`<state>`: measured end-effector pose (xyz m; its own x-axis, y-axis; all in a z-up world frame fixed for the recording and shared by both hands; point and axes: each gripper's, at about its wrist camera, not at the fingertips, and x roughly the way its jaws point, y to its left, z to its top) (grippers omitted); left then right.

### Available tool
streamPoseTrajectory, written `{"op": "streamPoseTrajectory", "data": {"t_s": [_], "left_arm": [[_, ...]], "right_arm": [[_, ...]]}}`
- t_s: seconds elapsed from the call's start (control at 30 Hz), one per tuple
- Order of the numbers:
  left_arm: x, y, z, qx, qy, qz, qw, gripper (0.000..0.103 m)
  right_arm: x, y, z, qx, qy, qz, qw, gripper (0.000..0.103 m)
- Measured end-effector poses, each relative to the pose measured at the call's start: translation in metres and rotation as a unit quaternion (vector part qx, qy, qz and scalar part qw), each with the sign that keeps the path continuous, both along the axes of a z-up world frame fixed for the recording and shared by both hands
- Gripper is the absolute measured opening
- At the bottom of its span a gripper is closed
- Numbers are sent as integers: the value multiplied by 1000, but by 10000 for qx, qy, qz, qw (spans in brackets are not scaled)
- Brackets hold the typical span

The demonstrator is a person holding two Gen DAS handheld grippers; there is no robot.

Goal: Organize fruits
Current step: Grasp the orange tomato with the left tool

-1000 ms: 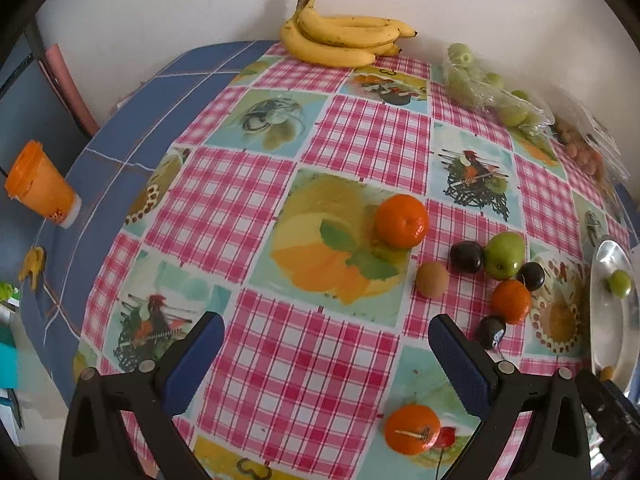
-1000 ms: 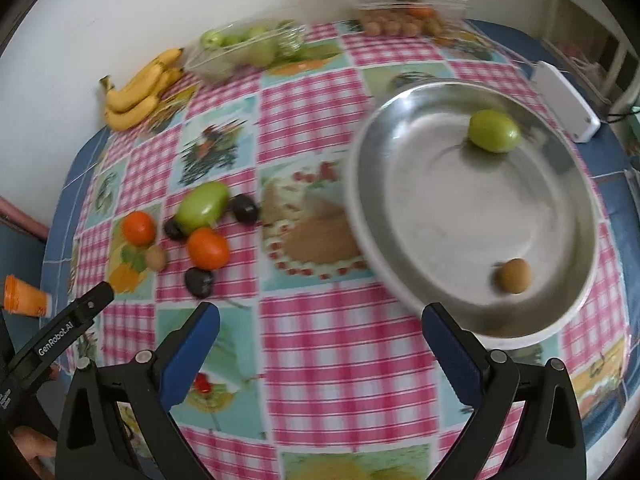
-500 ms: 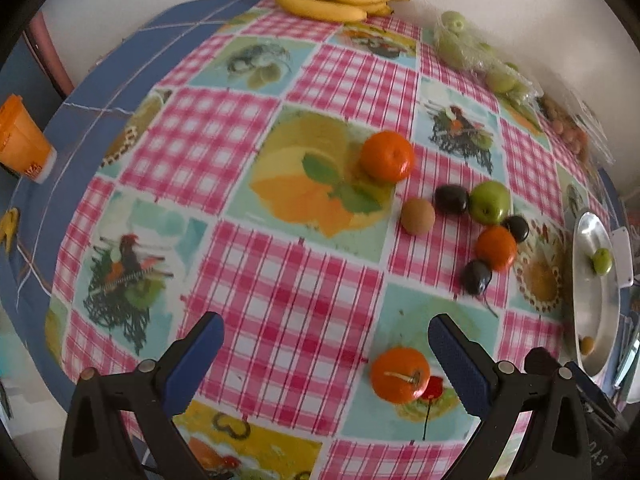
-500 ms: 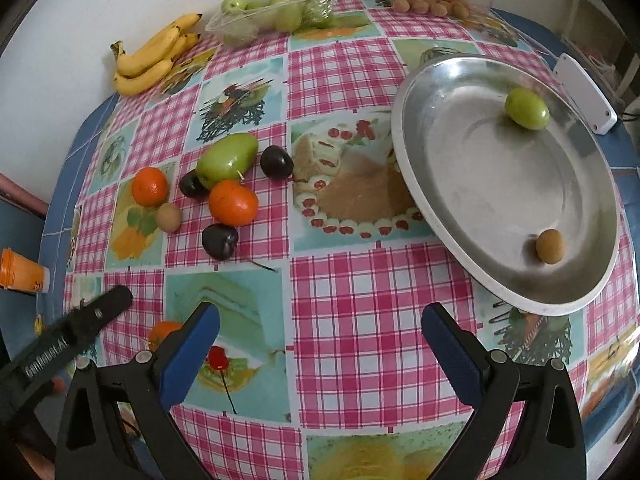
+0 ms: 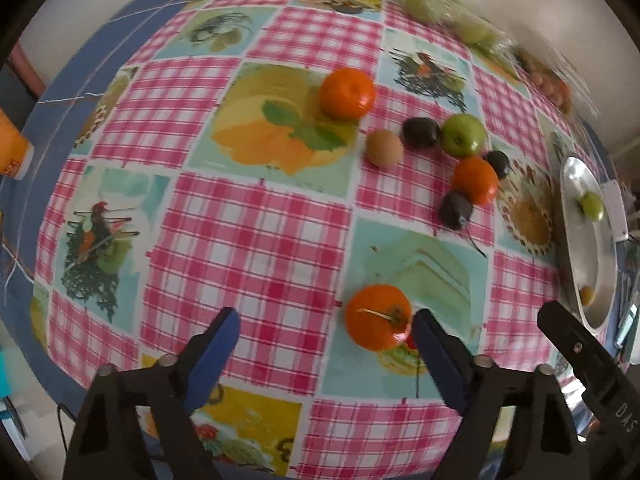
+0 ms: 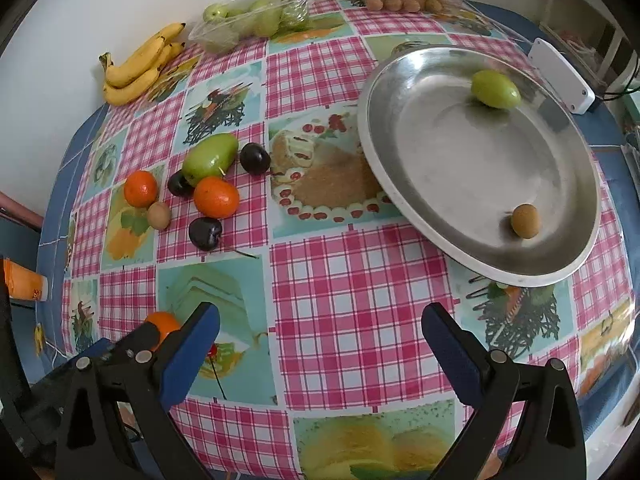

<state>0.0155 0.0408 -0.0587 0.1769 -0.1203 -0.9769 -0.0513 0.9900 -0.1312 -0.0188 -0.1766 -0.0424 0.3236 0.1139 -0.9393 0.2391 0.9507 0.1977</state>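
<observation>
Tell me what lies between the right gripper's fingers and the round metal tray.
Only bare checked tablecloth lies between the right gripper and the round metal tray, as the right wrist view shows.

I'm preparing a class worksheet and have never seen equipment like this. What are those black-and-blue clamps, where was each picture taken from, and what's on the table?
A person holds a two-finger clamp in each hand; each carries a camera that looks along its fingers. The left gripper has just been closing beside an orange, which sits against one blue pad, not gripped. The right gripper hangs open and empty. On the checked tablecloth lie loose fruits, bananas and a metal plate holding a green fruit and a brown fruit.
</observation>
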Motion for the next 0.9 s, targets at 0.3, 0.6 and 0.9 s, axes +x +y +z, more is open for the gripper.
{"op": "streamPoseTrajectory", "data": {"t_s": [0.3, 0.6, 0.9], "left_arm": [[4, -18, -8, -410, 137, -239, 9988, 40], [15, -21, 0, -301, -134, -212, 9992, 39], [33, 3, 17, -301, -666, 280, 9969, 39]], "right_arm": [[4, 2, -2, 5, 4, 52, 10000, 101], [14, 6, -7, 72, -47, 98, 9999, 101], [34, 23, -5, 256, -436, 280, 9983, 100]]}}
